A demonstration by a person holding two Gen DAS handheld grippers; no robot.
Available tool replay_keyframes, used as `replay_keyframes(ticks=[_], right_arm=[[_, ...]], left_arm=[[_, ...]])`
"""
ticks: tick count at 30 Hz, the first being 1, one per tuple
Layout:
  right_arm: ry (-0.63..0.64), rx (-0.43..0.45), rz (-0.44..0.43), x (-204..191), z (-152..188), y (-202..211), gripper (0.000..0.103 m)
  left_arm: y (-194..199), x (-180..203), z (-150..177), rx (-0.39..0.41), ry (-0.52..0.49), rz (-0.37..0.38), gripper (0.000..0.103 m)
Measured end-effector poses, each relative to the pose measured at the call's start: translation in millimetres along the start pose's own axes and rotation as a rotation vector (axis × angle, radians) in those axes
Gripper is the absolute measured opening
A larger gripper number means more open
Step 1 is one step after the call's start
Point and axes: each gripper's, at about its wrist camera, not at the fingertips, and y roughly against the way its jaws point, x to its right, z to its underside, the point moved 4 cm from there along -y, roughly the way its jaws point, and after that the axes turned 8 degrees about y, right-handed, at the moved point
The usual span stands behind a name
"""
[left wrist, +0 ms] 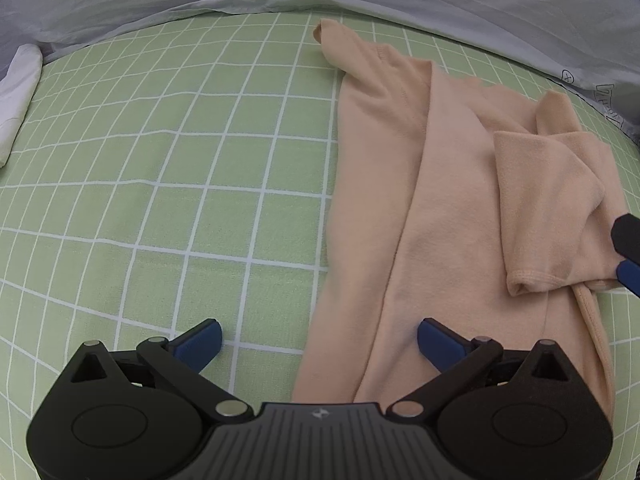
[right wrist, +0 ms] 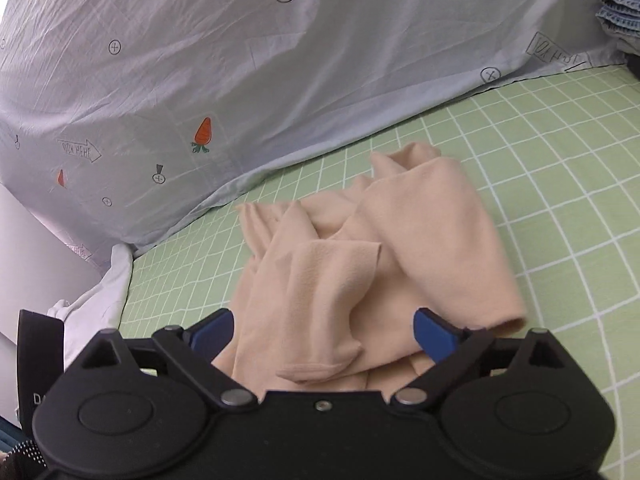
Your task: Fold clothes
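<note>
1. A peach-coloured garment [left wrist: 440, 184] is laid lengthwise on a bed covered by a green checked sheet [left wrist: 160, 200]. The flat, bare sheet around it gives room for folding.

2. In the left wrist view, one side of the garment is seen turned over onto its body in a long lengthwise fold. This is judged to be done to narrow it to a strip.

3. A sleeve [left wrist: 548, 208] is doubled back across the body, its hemmed cuff facing the camera, so that nothing trails beyond the outline. In the right wrist view, two sleeves are seen crossed over the middle.

4. The left gripper [left wrist: 320, 340] is held over the near end of the garment, pointing steeply down. Its jaws are spread wide with nothing held, one over the sheet and one over the fabric. It seems placed ready to take the near hem.

5. The right gripper [right wrist: 324, 330] is held low over the sleeve side. Its jaws are wide apart; cloth lies below and between them, but it is not pinched.

6. A pale blue printed cover [right wrist: 200, 80] is bunched along the far edge of the bed, clear of the working area, and folded denim [right wrist: 620, 12] is stacked in the far corner.
</note>
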Motion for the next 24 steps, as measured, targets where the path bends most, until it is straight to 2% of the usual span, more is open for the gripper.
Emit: replay_keyframes(ticks=[4,6,8,11,13,14,16,19,21,24], right_arm=[[0.041,0.04,0.251,34.4,6.2,24.8,0.103],[0.095,0.023,0.402,49.5,13.4,31.2,0.103],[0.134,-0.006,0.499,62.3,20.2,33.0,0.103],[0.14,-0.052,0.564,78.5,27.5,32.4,0.103],[0.136,-0.079,0.596,88.5,31.8,32.6,0.103],[0.123,-0.086,0.595,91.5,32.6,32.5,0.103],[0.107,-0.096,0.593,93.6,32.0,31.0,0.103],[0.102,-0.099,0.593,93.5,32.1,30.5,0.103],[0.096,-0.105,0.591,93.1,33.2,29.8,0.103],[0.094,-0.113,0.591,92.6,34.3,28.7,0.103]], left_arm=[[13.4,0.3,3.0,0.026,-0.012,0.009,0.103],[24.7,3.2,1.7,0.053,-0.013,0.037,0.102],[35.2,10.1,-0.9,0.085,-0.027,0.071,0.102],[47.7,28.2,-5.2,0.129,-0.082,0.126,0.102],[51.3,40.7,-6.9,0.133,-0.129,0.166,0.097],[52.5,47.0,-7.1,0.128,-0.153,0.188,0.091],[50.8,61.5,-8.8,0.127,-0.199,0.209,0.088],[43.3,80.8,-11.6,0.134,-0.262,0.208,0.078],[35.2,91.8,-13.0,0.13,-0.293,0.209,0.067],[27.7,98.3,-15.5,0.11,-0.302,0.224,0.053]])
